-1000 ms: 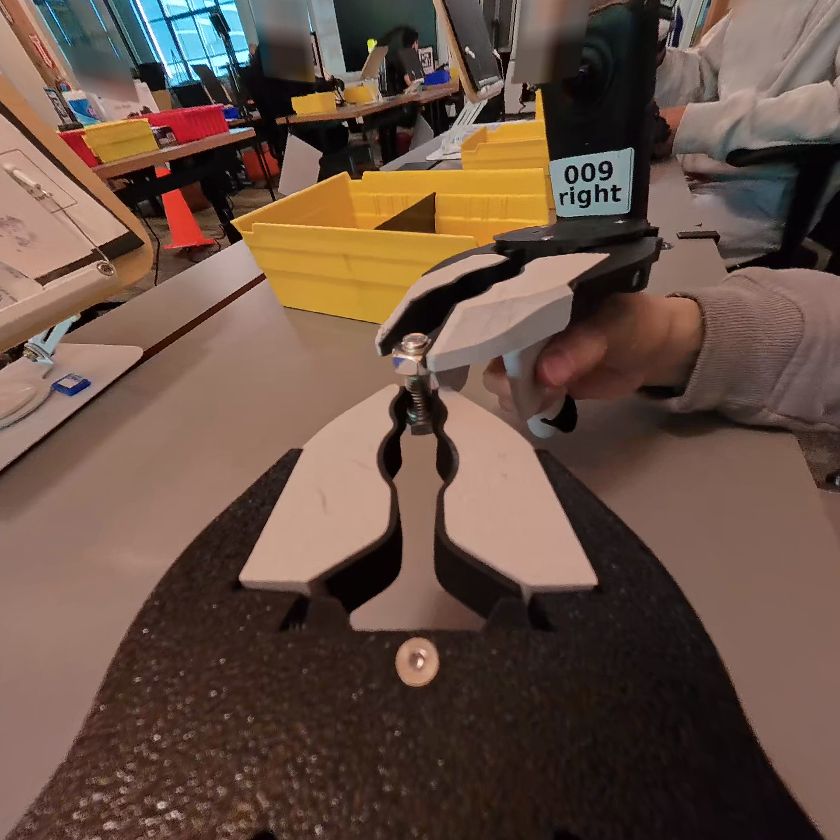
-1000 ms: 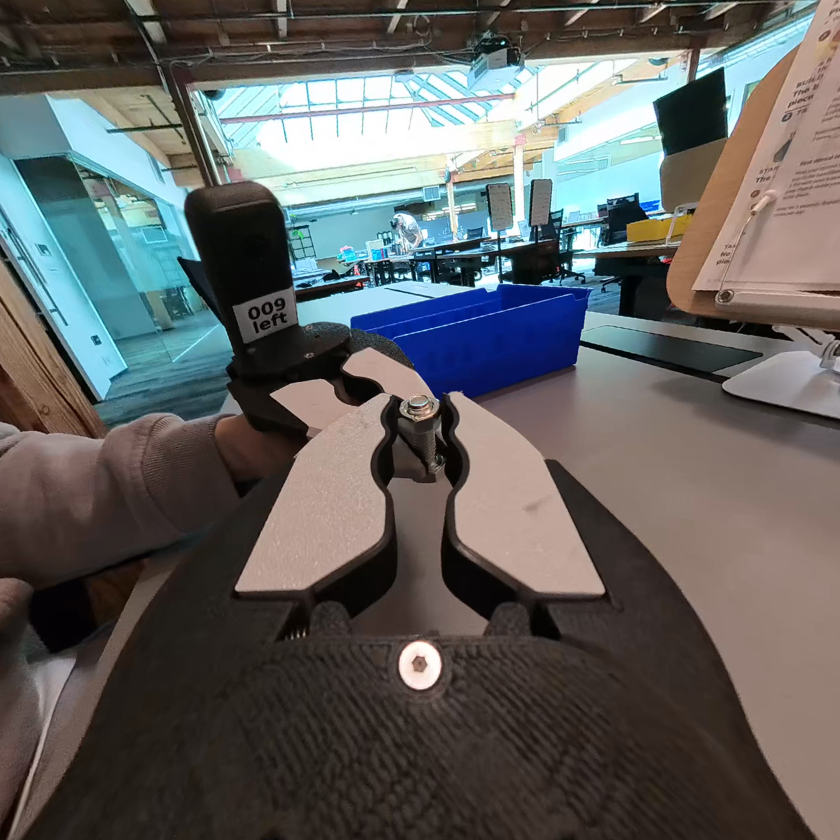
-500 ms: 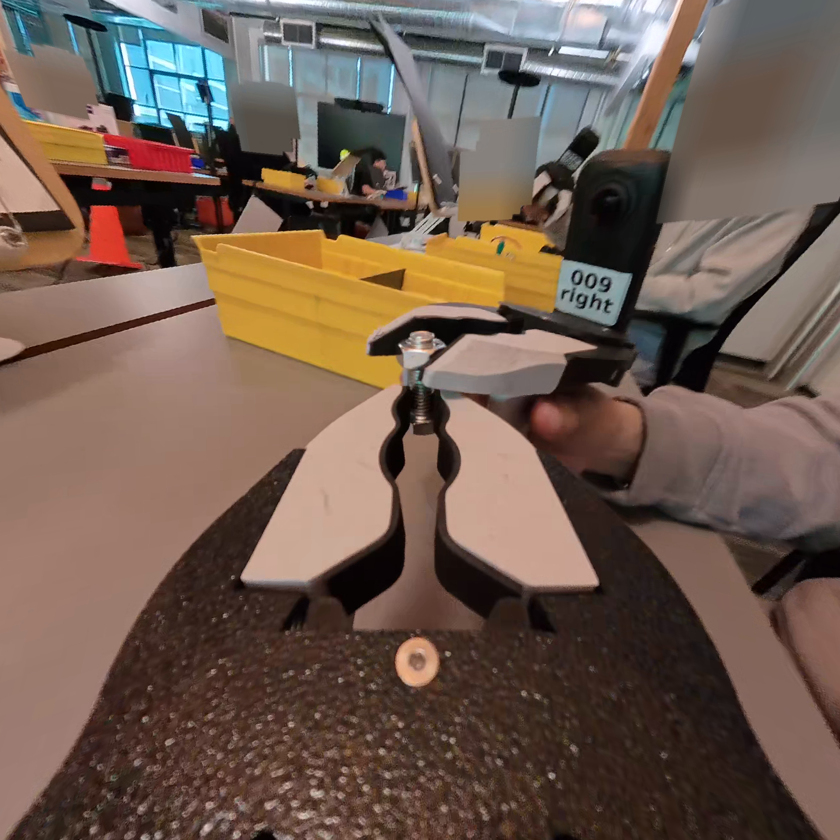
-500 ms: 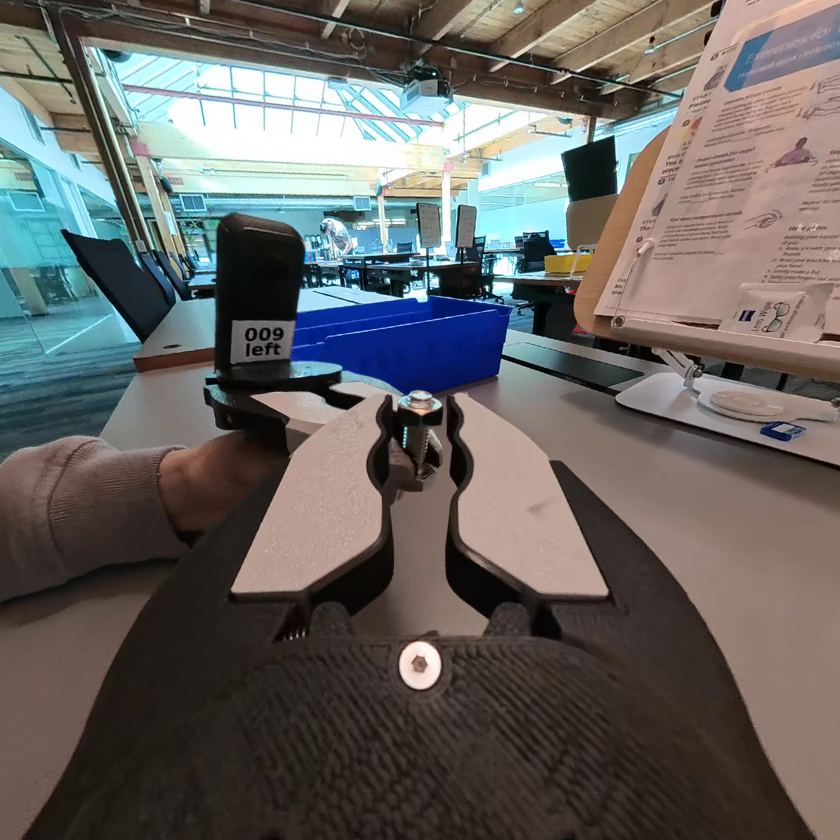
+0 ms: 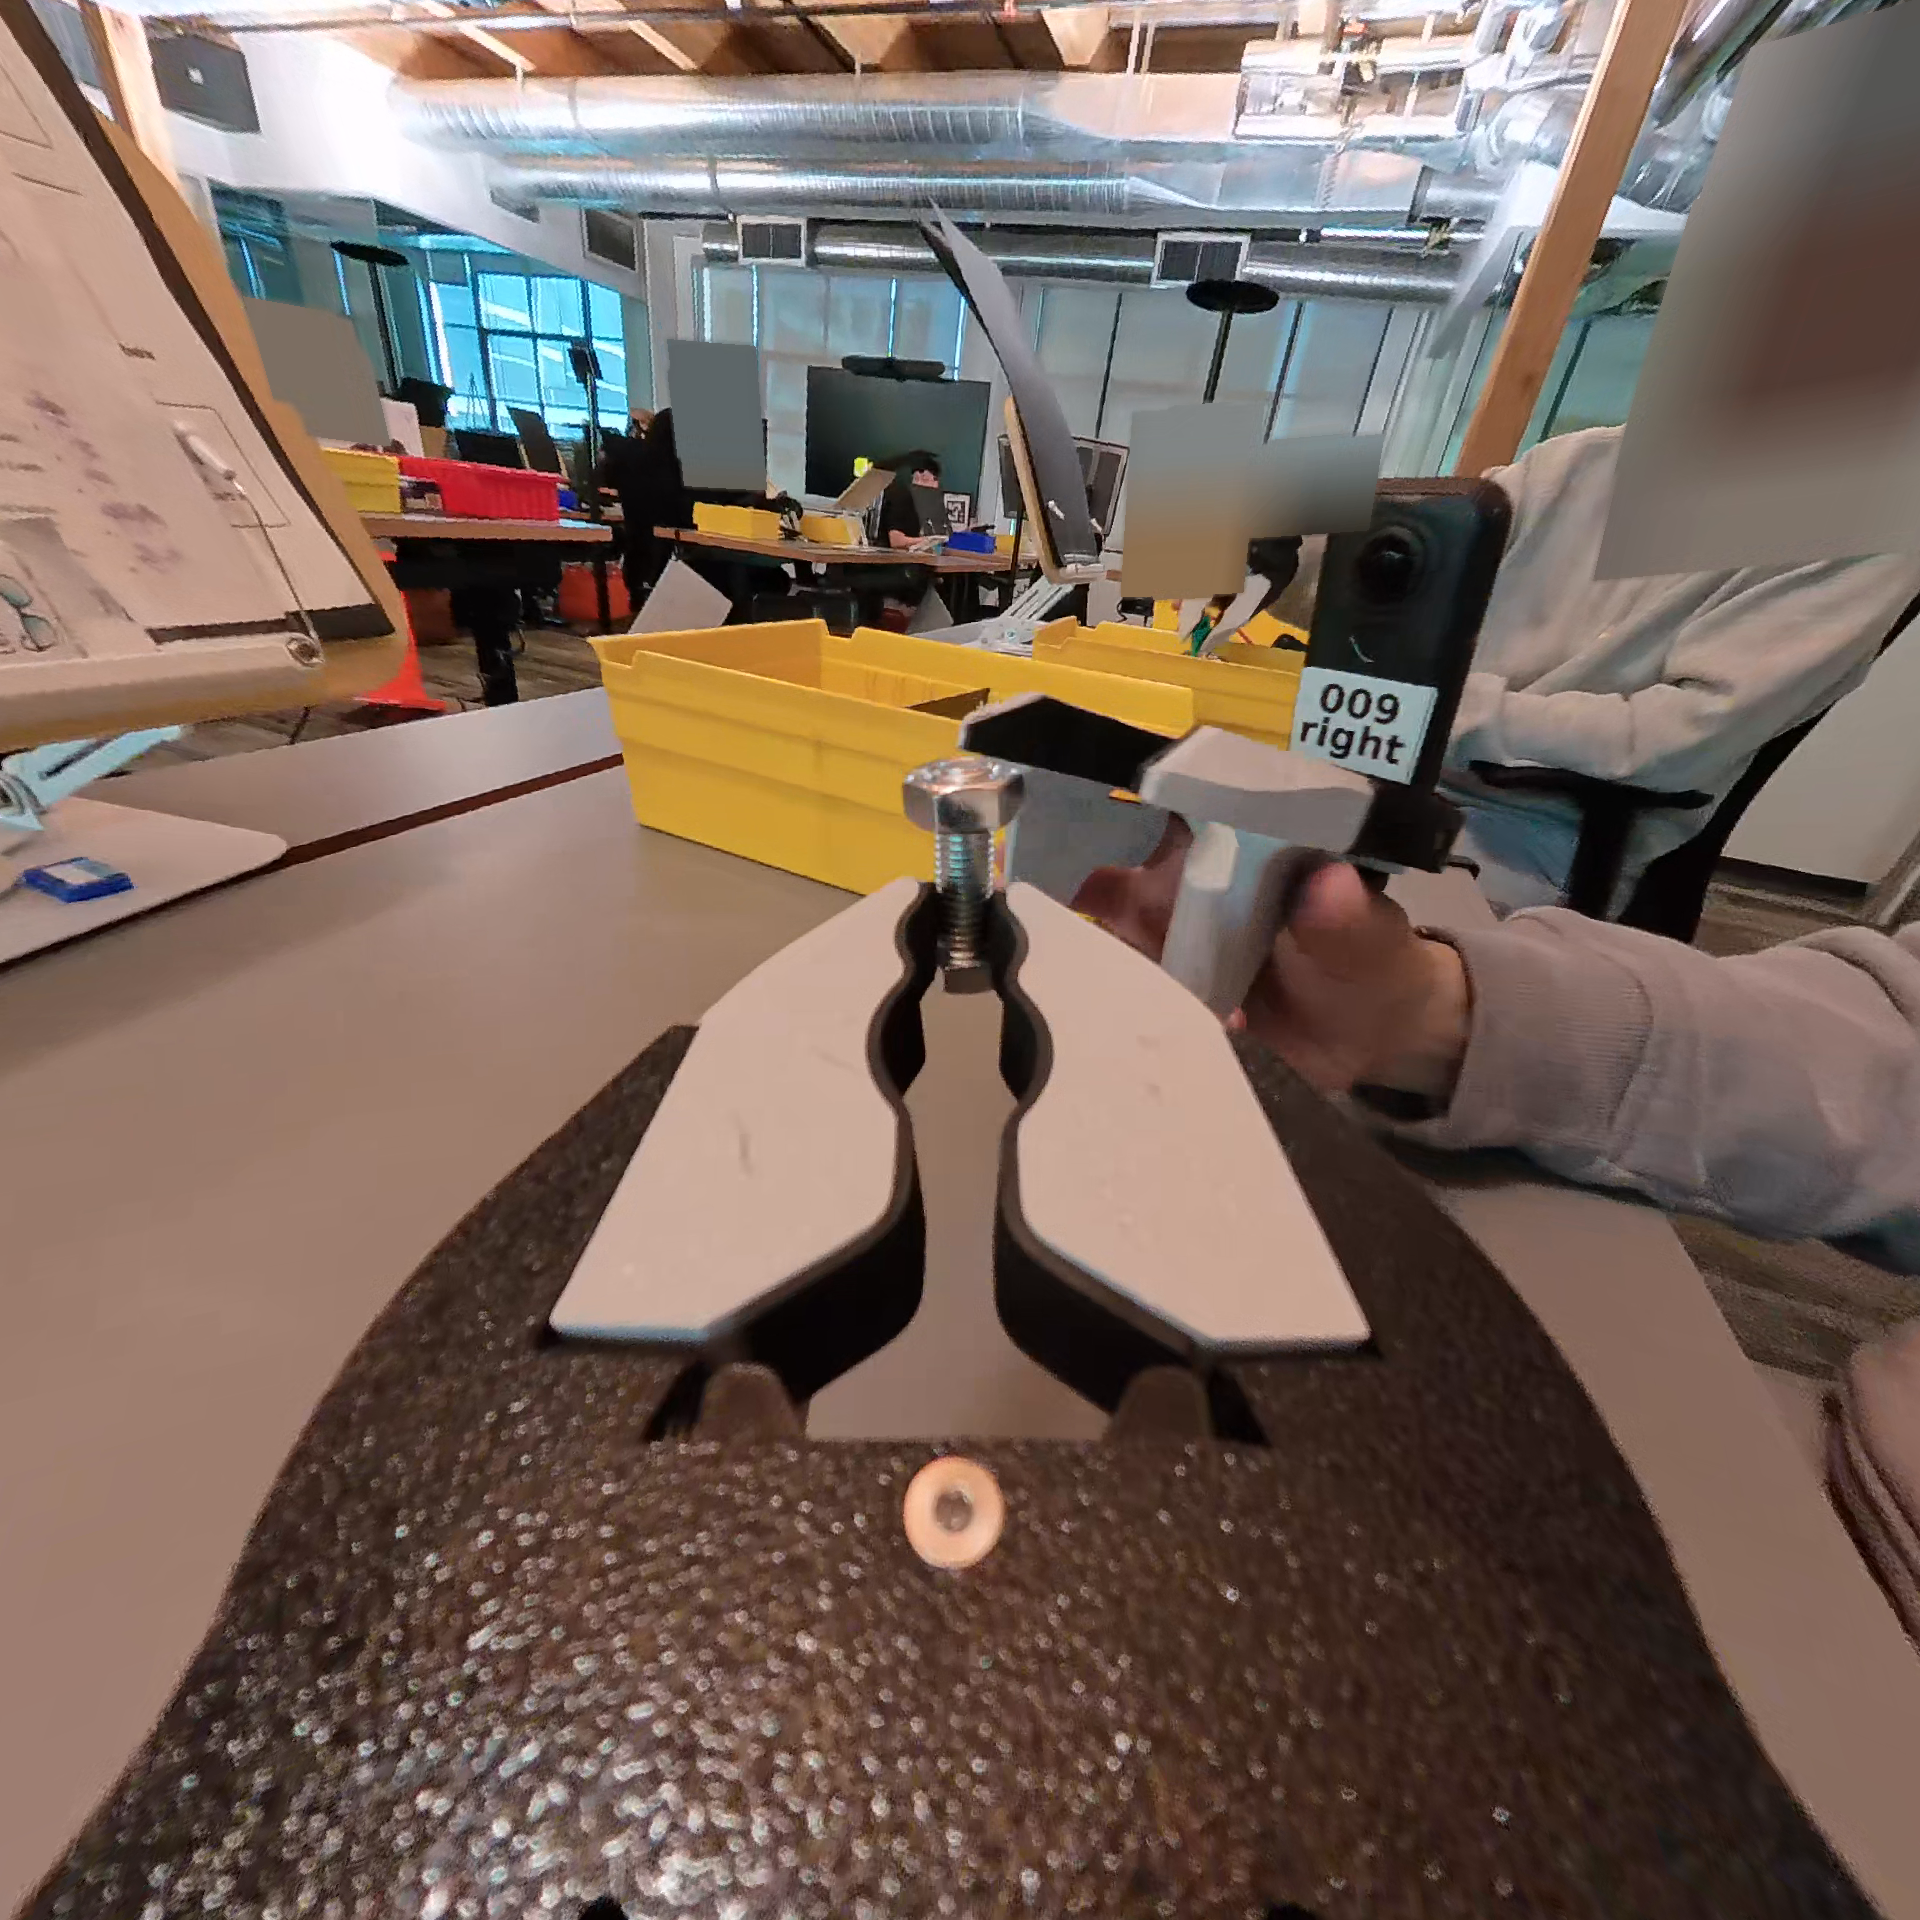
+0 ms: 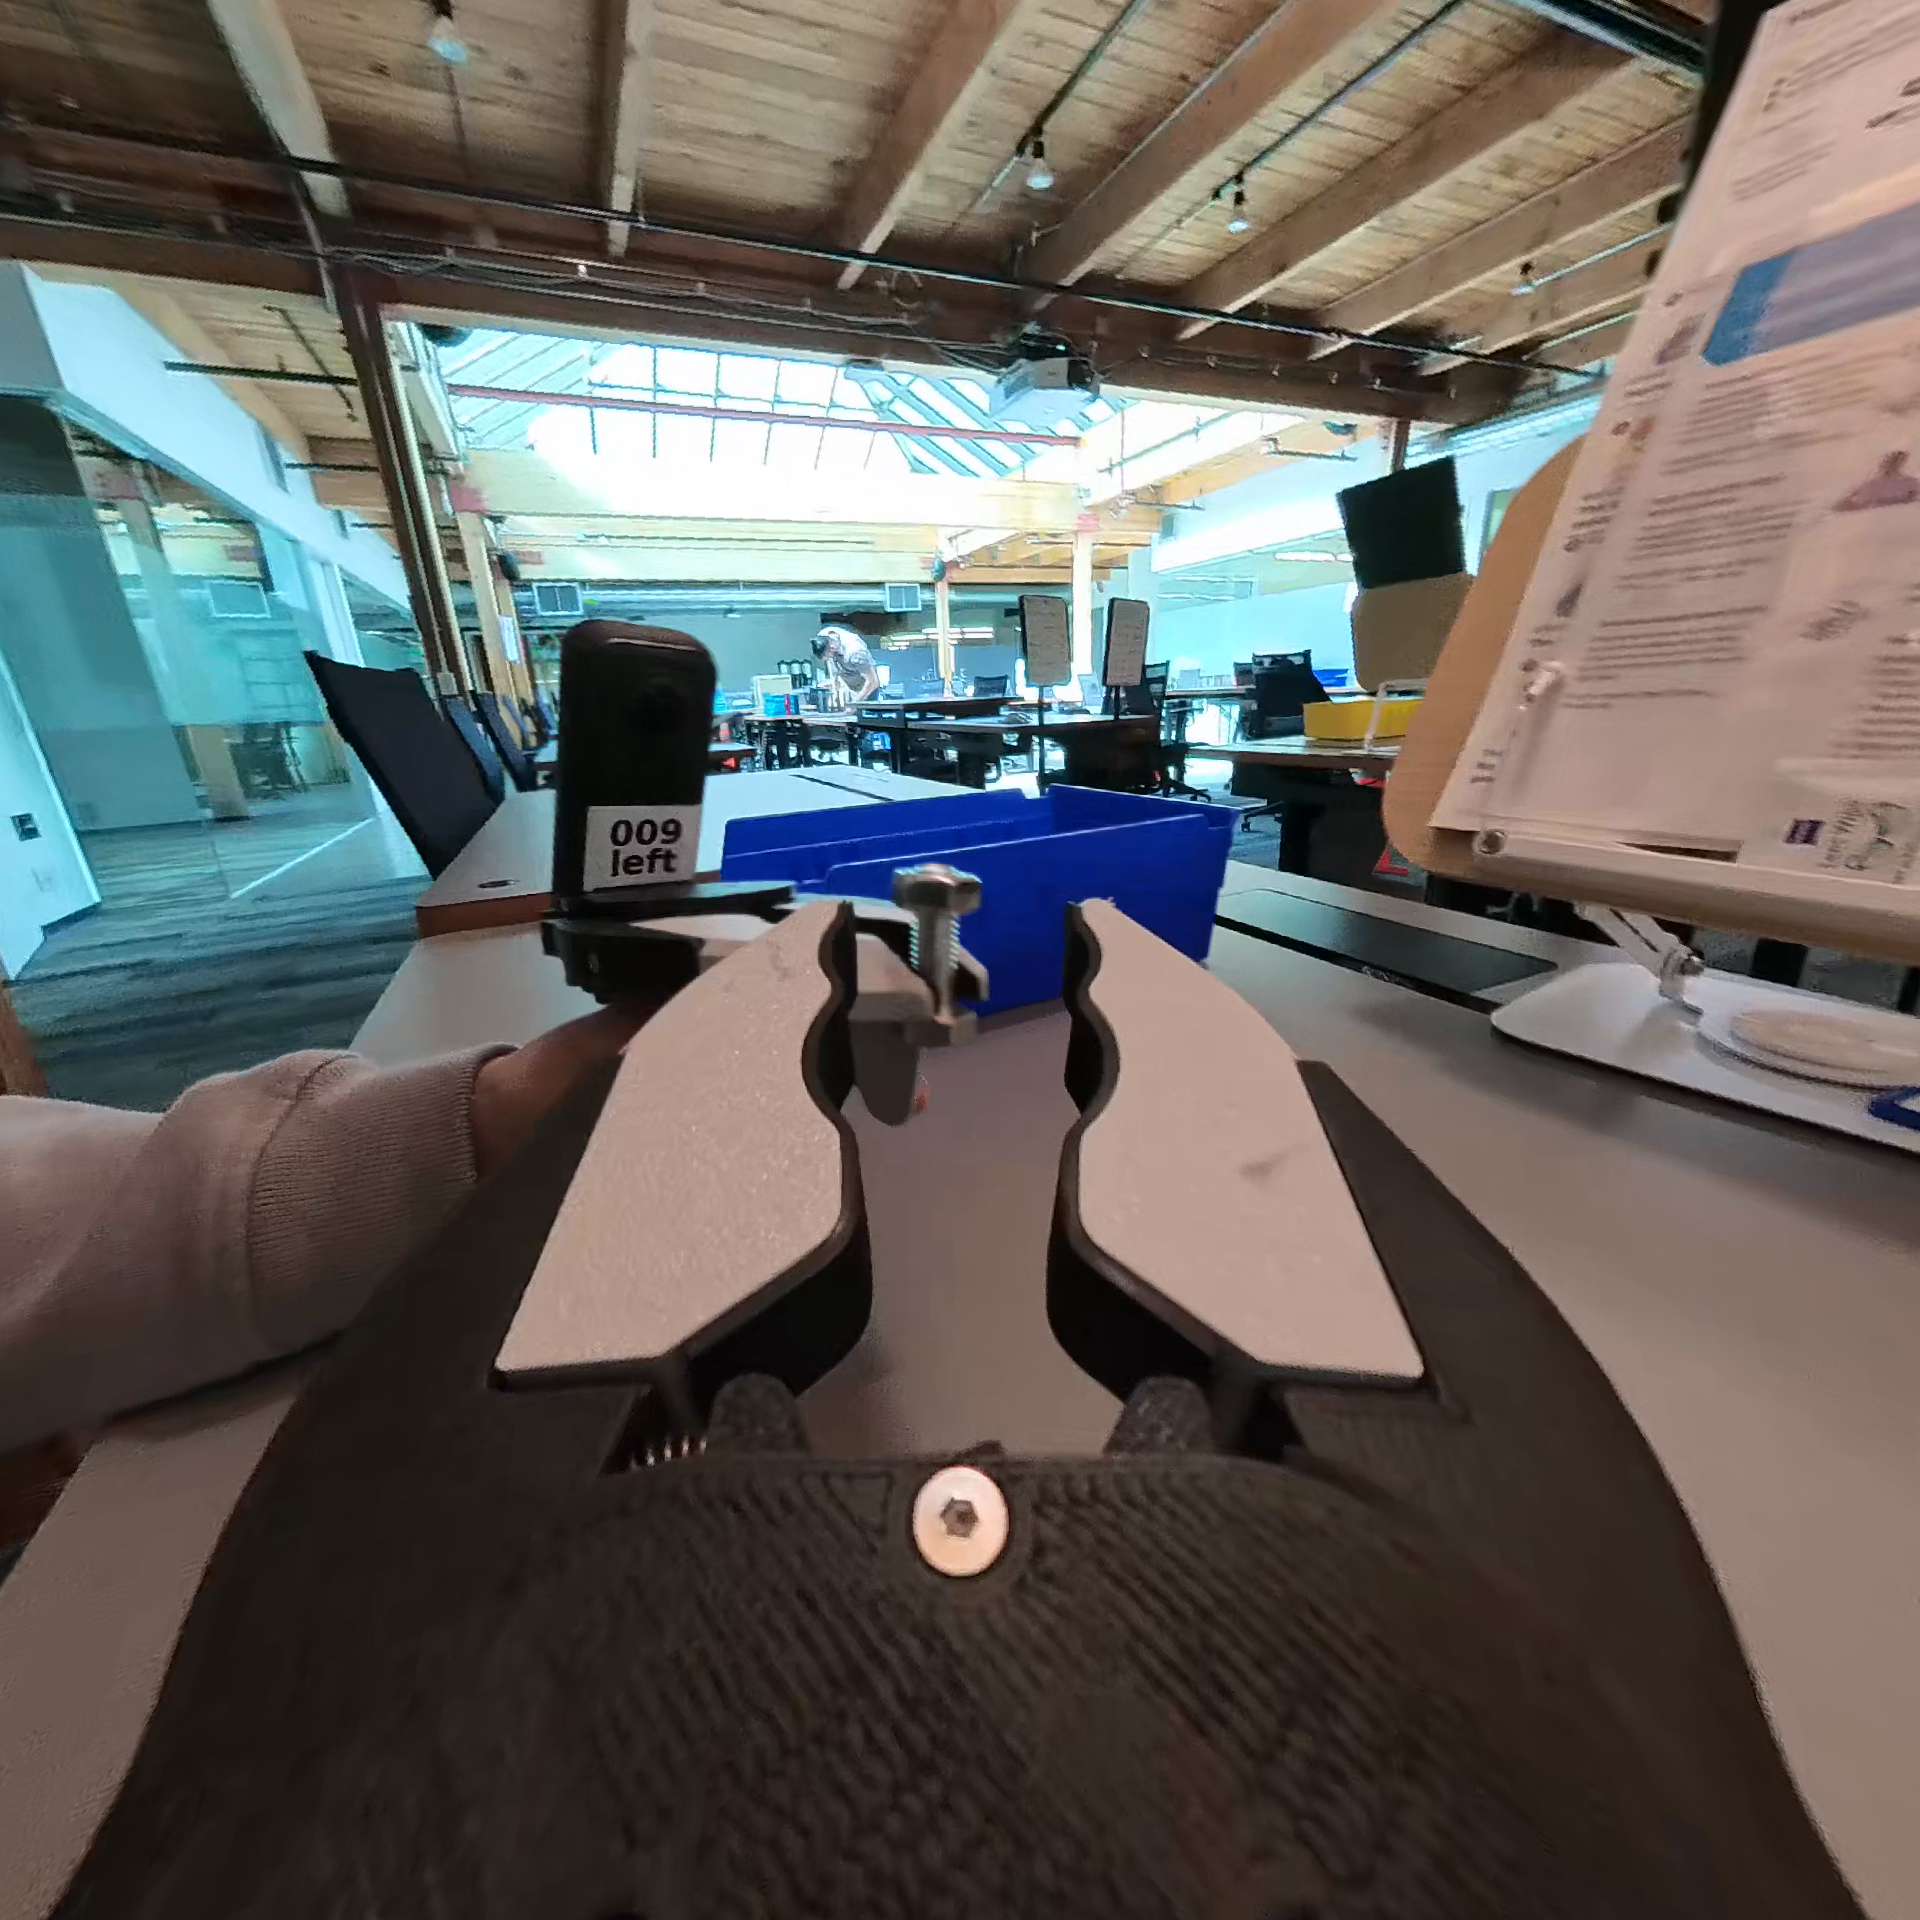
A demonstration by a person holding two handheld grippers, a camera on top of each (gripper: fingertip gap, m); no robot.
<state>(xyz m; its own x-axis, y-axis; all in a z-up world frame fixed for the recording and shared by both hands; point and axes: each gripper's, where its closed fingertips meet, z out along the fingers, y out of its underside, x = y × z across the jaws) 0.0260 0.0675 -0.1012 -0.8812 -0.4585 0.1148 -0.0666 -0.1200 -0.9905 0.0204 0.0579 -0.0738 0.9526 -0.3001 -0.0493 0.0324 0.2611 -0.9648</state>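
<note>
Bolt (image 5: 961, 871) stood upright, its threaded shank clamped between the left gripper's (image 5: 961, 940) fingertips above the grey table (image 5: 312, 1039). The right gripper (image 6: 961, 971) hung just beside it, fingers spread wide, gripping nothing, near a yellow bin (image 5: 769, 758).

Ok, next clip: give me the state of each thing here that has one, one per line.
Left gripper: shut on the bolt's threaded shank.
Bolt: upright, head up, above the table.
Right gripper: open, fingers apart, clear of the bolt.
Yellow bin: open-topped, on the table.
Blue bin: open-topped, on the table.
</note>
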